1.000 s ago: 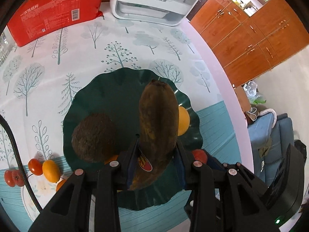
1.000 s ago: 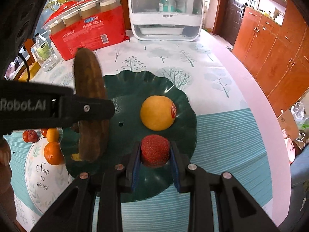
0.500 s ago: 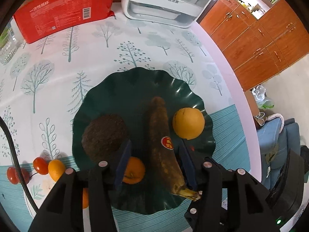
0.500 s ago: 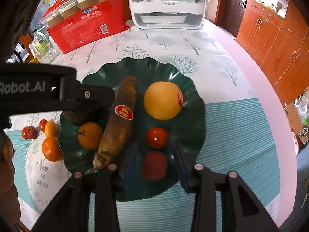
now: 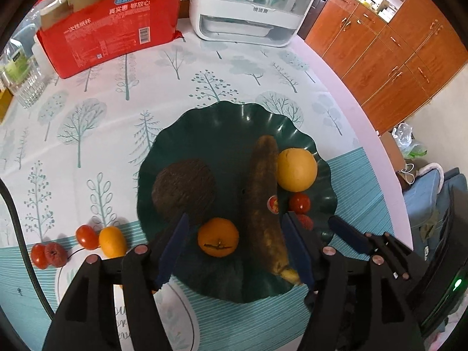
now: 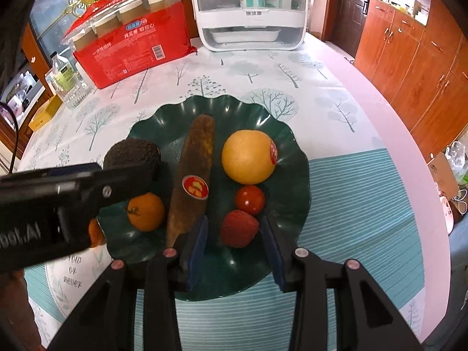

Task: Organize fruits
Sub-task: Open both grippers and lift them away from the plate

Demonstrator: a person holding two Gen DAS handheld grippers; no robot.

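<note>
Both grippers backed off since last frame. Left gripper spread wide, empty; banana lies mid-plate. Right gripper jaws apart, lychee loose between them near the plate's front edge.

I see the bench under its tree-print cloth carrying a green plate at centre, a red package and a white appliance at the far edge, a glass far left, and small loose fruits near left.
</note>
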